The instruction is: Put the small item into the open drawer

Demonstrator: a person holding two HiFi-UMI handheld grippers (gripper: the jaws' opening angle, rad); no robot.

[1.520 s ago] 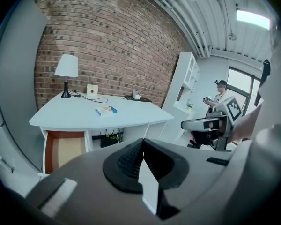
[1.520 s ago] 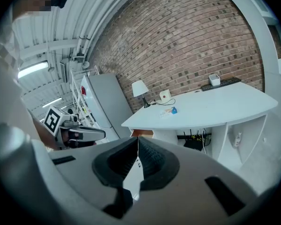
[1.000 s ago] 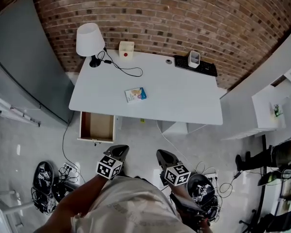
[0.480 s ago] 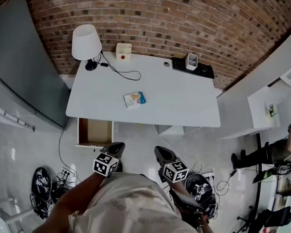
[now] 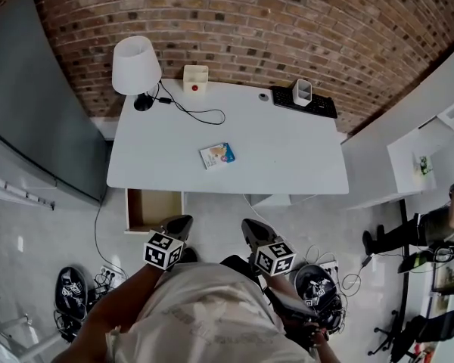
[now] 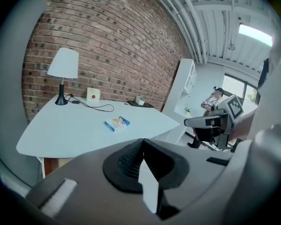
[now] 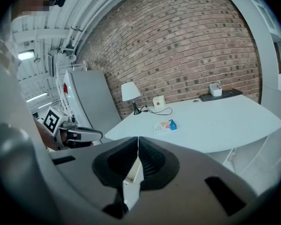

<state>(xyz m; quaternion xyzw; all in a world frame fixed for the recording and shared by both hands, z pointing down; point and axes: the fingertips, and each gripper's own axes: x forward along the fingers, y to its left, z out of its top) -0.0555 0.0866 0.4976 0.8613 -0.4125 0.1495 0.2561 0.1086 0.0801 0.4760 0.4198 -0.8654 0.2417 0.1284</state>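
While I stood back from the desk (image 5: 287, 153), none of the job had been done yet. The small packet (image 5: 217, 155) lay flat near the middle of the white top, well apart from both my grippers and touched by neither.

My left gripper (image 6: 142, 143) had its jaws pressed together with nothing between them. My right gripper (image 7: 137, 142) was closed and empty too (each view along the jaws showed only the pads meeting, with the desk beyond). In the head view both pointed toward the desk from the floor side, side by side.

The drawer (image 5: 153, 209) stood pulled out under the desk's front left corner, so I judged that no opening was needed. Its wooden bottom looked bare as far as I could see.

By my reckoning, nearly all of the work was left. I had to get within reach of the packet, part one pair of jaws and close them on it. Then I had to carry it off the front left edge, lower it into the drawer and let go.
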